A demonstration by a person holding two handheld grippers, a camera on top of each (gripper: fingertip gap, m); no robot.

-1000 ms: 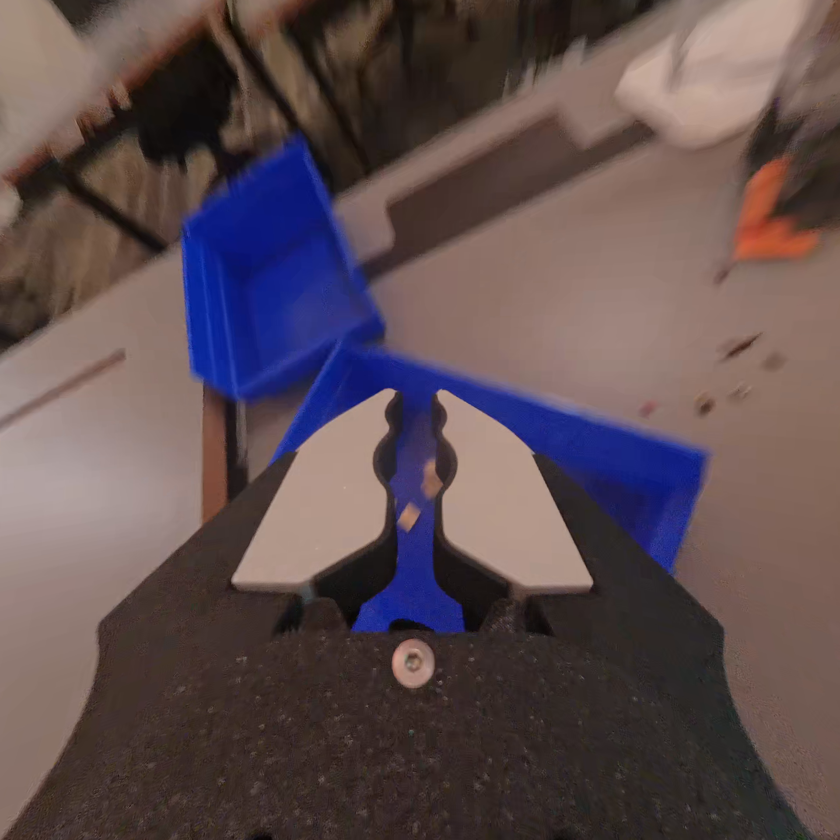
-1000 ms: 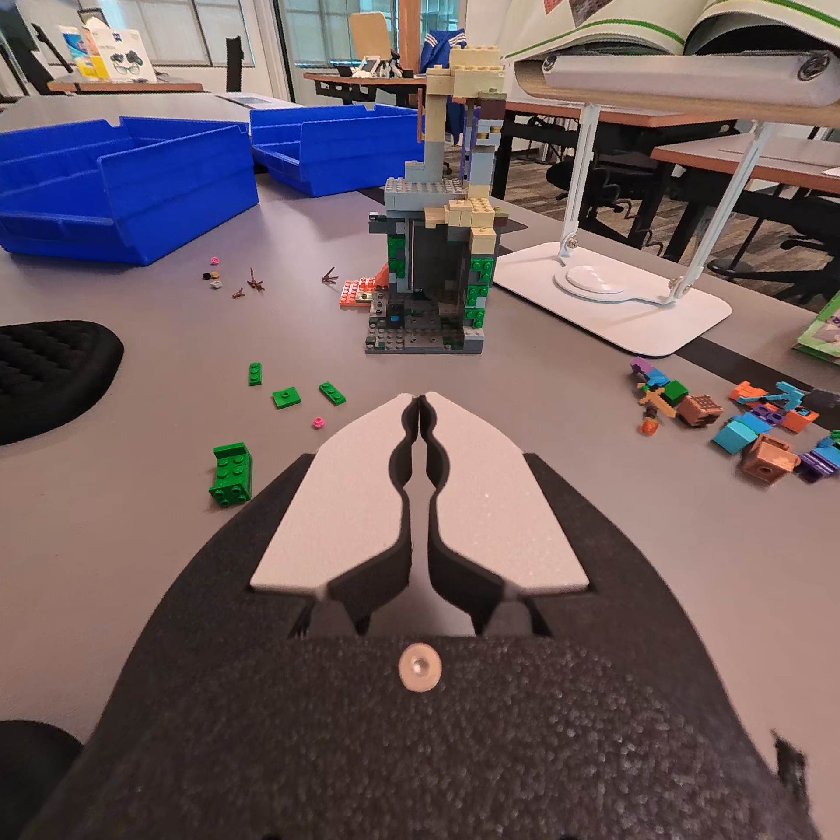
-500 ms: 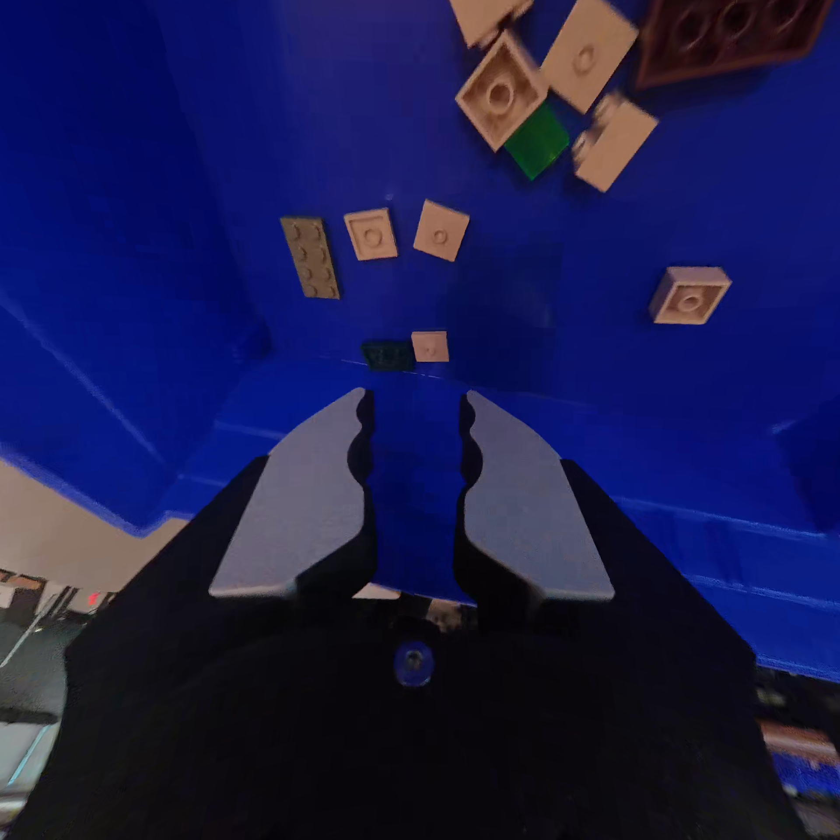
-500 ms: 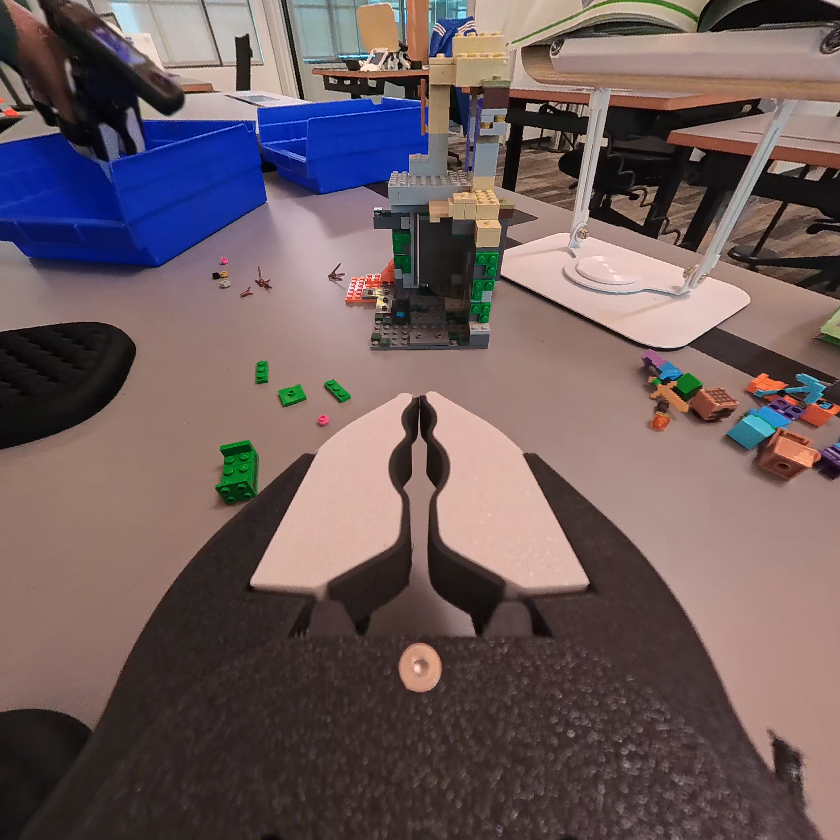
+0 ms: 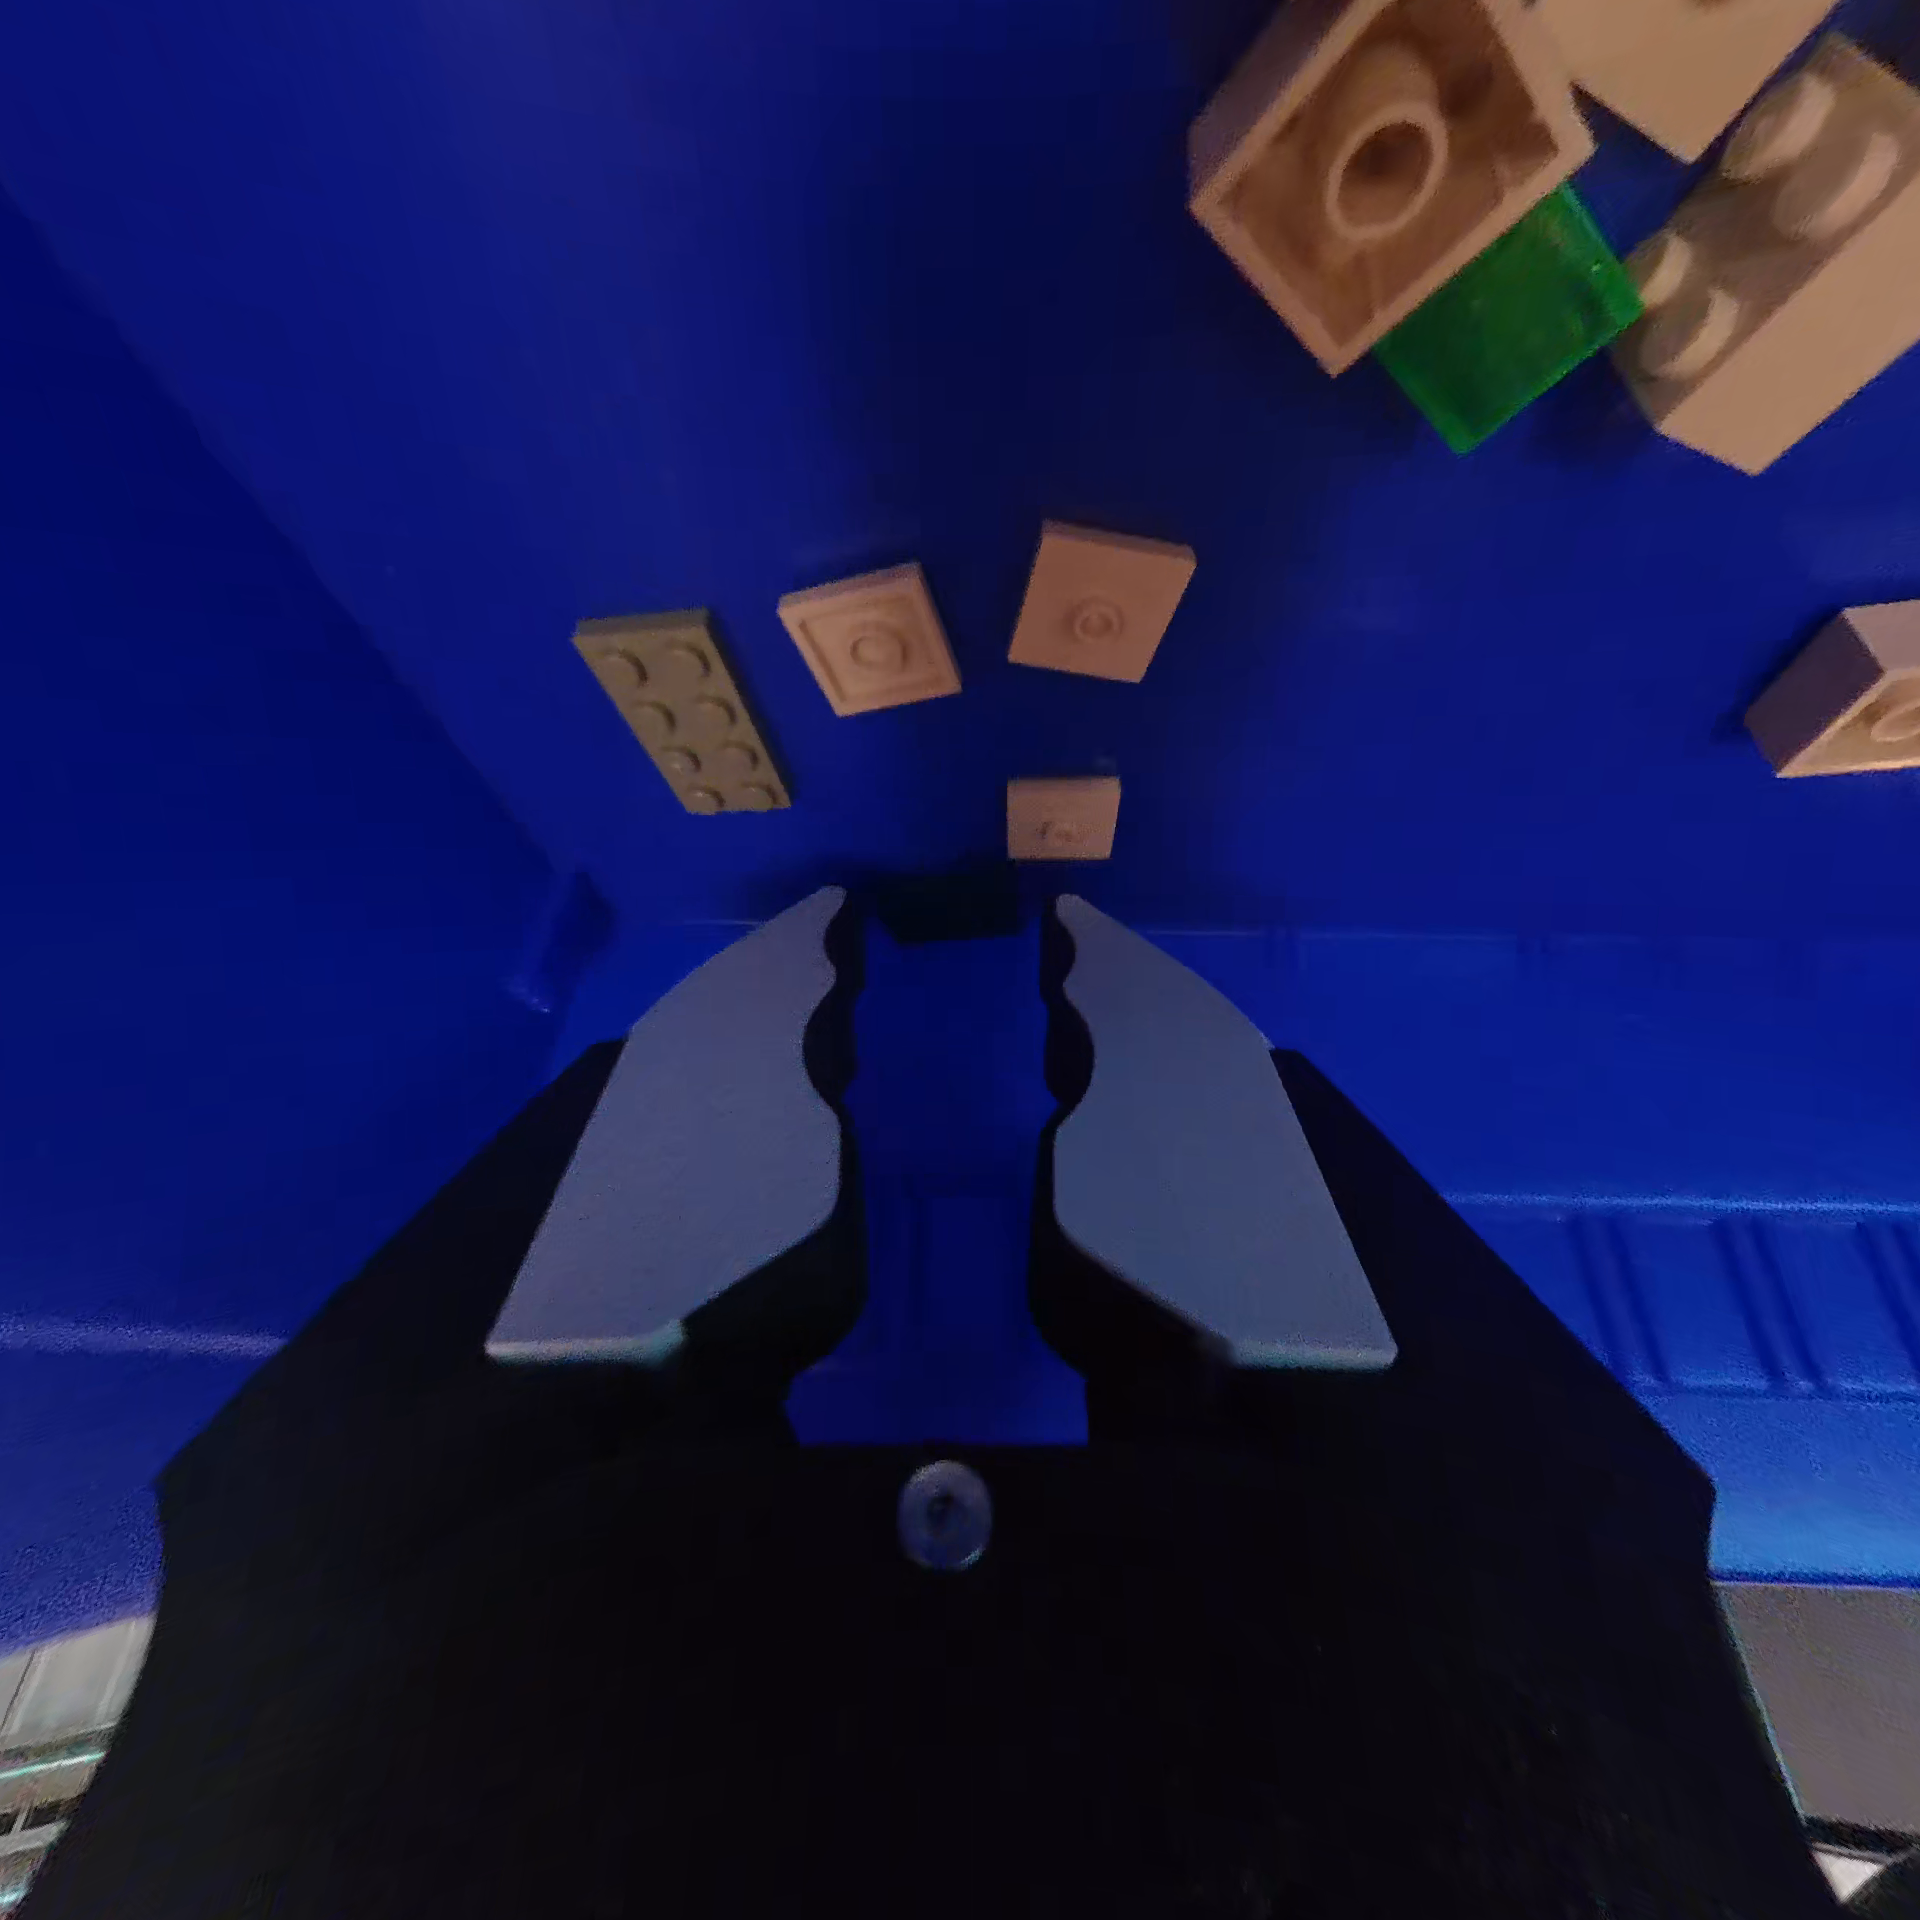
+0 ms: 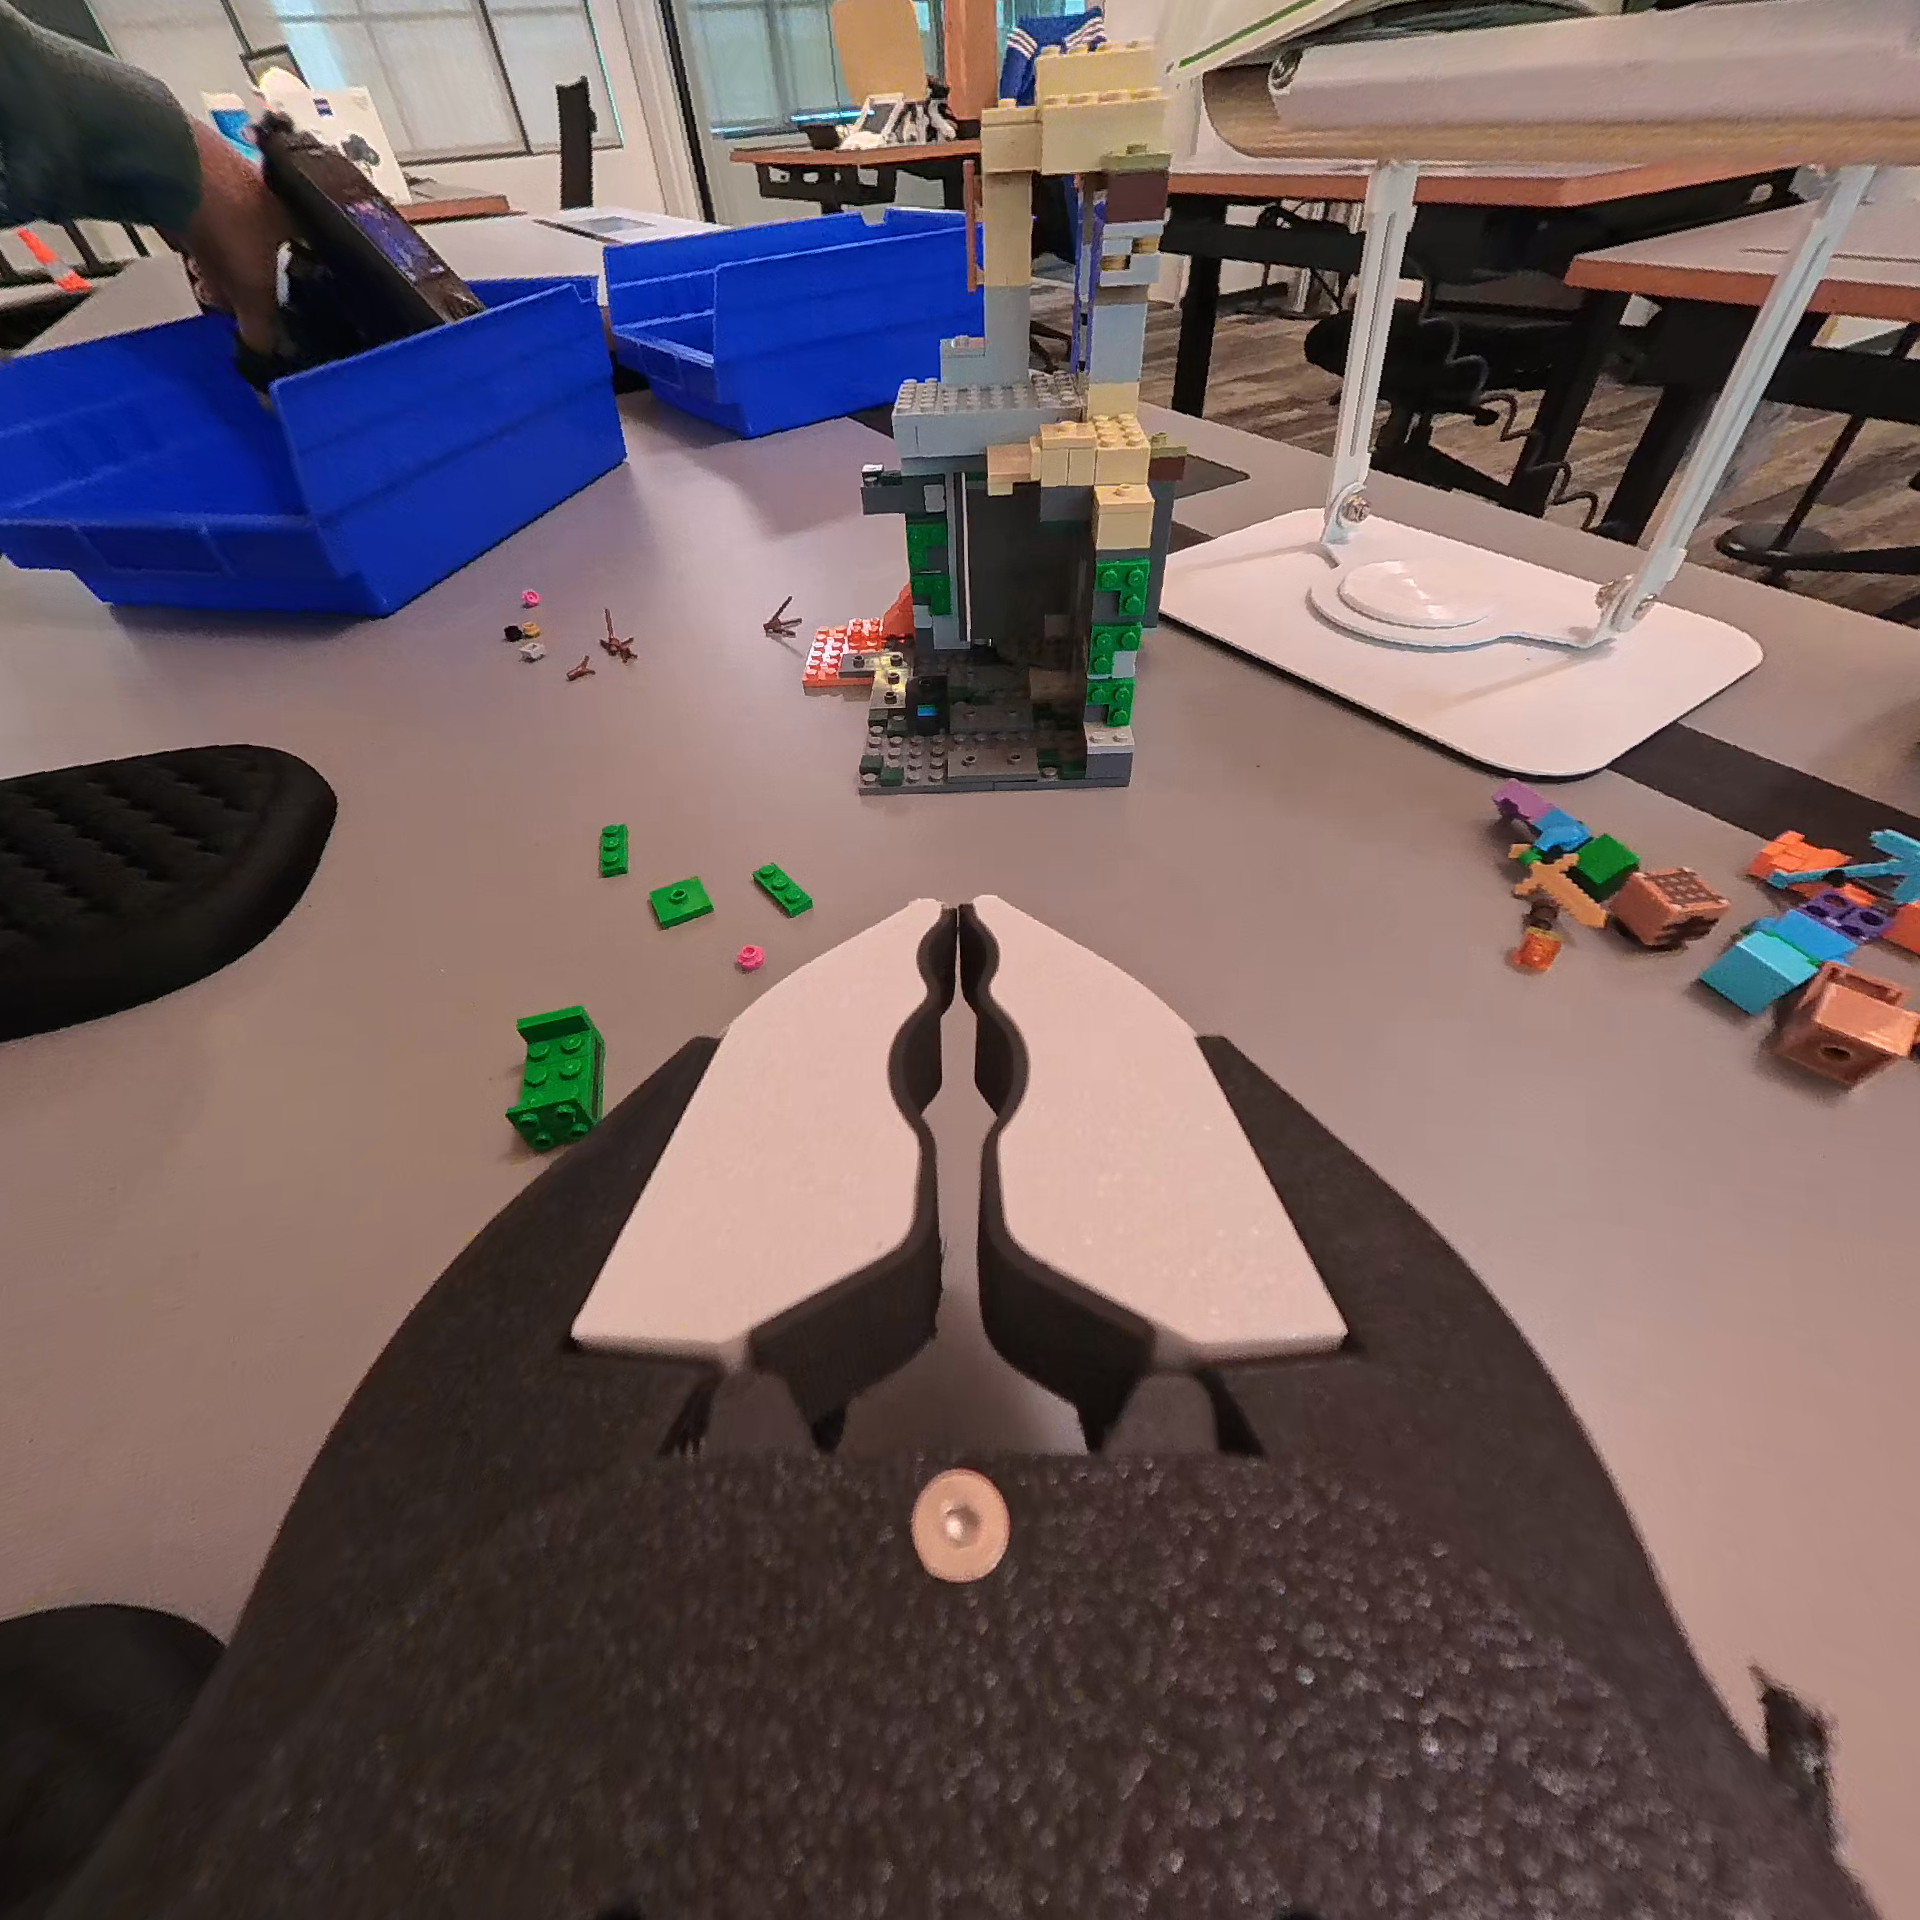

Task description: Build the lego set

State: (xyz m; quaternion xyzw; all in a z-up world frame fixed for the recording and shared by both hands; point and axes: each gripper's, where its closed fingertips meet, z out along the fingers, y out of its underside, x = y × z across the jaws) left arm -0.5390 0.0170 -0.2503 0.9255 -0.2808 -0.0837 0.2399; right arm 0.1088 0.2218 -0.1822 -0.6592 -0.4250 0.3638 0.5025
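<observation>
My left gripper point(image 5: 945, 909) is open inside a blue bin point(image 5: 416, 416), fingertips on either side of a small dark piece point(image 5: 943, 914) on the bin floor. Just beyond lie a small tan tile point(image 5: 1062, 819), two tan square plates point(image 5: 869, 652), an olive 2x4 plate point(image 5: 681, 713) and, upper right, tan bricks point(image 5: 1382, 177) with a clear green piece point(image 5: 1507, 332). My right gripper point(image 6: 957, 912) is shut and empty above the grey table, facing the part-built lego tower point(image 6: 1023, 540). The left gripper point(image 6: 343, 260) shows dipping into the bin point(image 6: 312, 468).
Green plates point(image 6: 681, 900) and a green brick point(image 6: 556, 1078) lie left of my right gripper. Coloured pieces point(image 6: 1714, 914) lie at the right. A white stand base point(image 6: 1455, 634) sits behind the tower, a second blue bin point(image 6: 790, 312) behind, a black pad point(image 6: 135, 862) at the left. Some 70 centimeters of space lies between my two pairs of fingers.
My left gripper swung from above the bins down into the bin and closer to the pieces, and it opened wider. My right gripper stayed shut and hardly moved.
</observation>
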